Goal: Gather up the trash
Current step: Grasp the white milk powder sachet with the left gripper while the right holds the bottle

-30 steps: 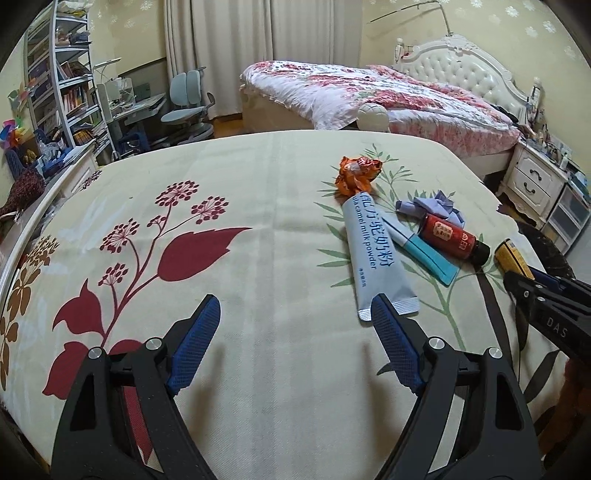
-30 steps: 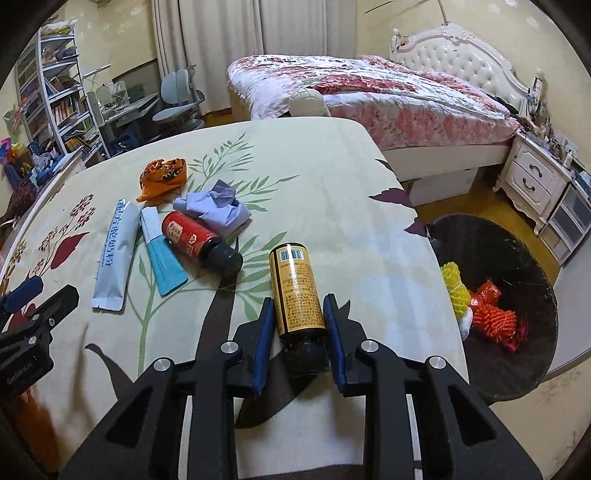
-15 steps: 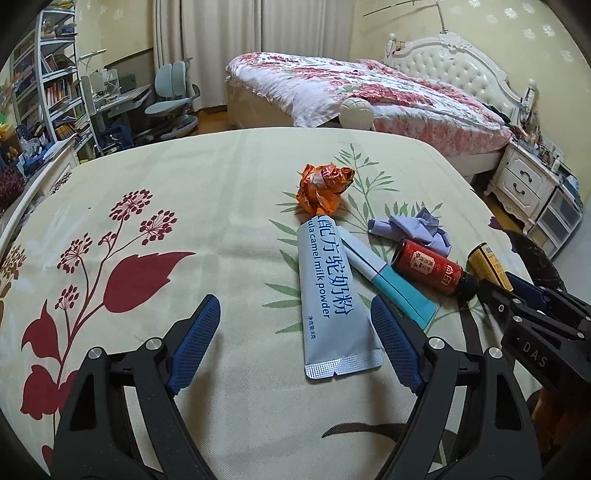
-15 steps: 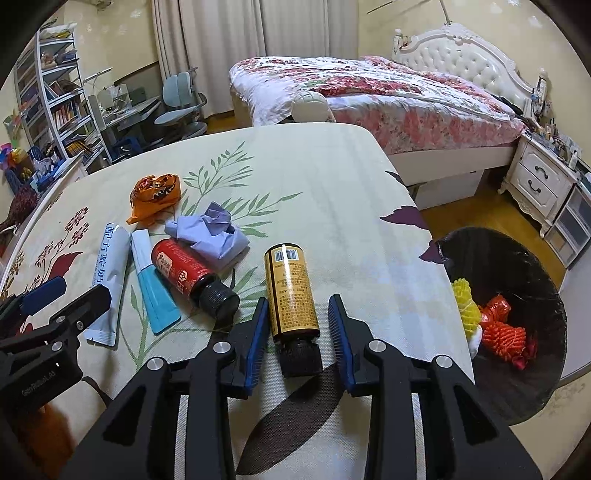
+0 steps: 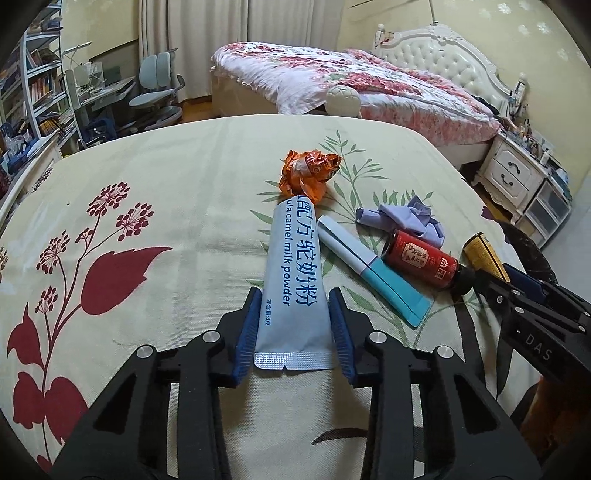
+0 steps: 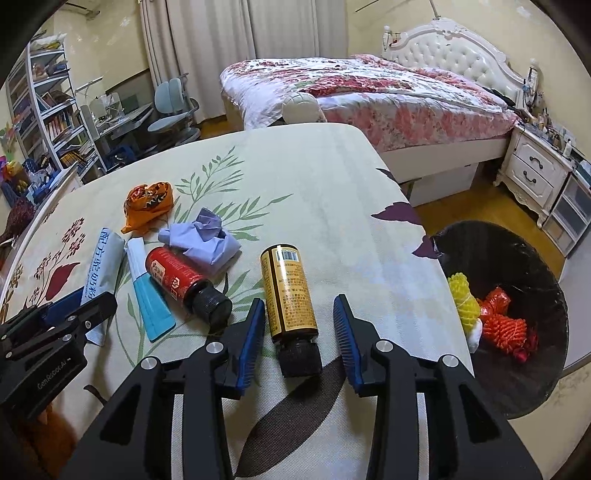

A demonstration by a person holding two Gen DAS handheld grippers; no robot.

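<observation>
On the floral tablecloth (image 5: 177,177), my left gripper (image 5: 293,325) pinches the sachet (image 5: 293,280) lengthwise at its near end, while my right gripper (image 6: 299,332), spread, straddles 1 yellow bottle (image 6: 288,291).

A bedroom with pale yellow walls (image 6: 369,29) and cream curtains (image 6: 229,55) drawn across the far side. A bed (image 6: 369,99) with a white tufted headboard (image 6: 454,51) wears a pink floral quilt. Beside it stands a white nightstand (image 6: 535,170) on a wooden floor (image 6: 480,203). On the left, a white bookshelf (image 6: 48,114) is crammed with books, next to a desk (image 6: 125,114) and a grey-blue swivel chair (image 6: 173,110). Nearest me, the table (image 6: 295,184) carries a cream cloth printed with green sprigs and dark red leaves. The light is soft and warm.
</observation>
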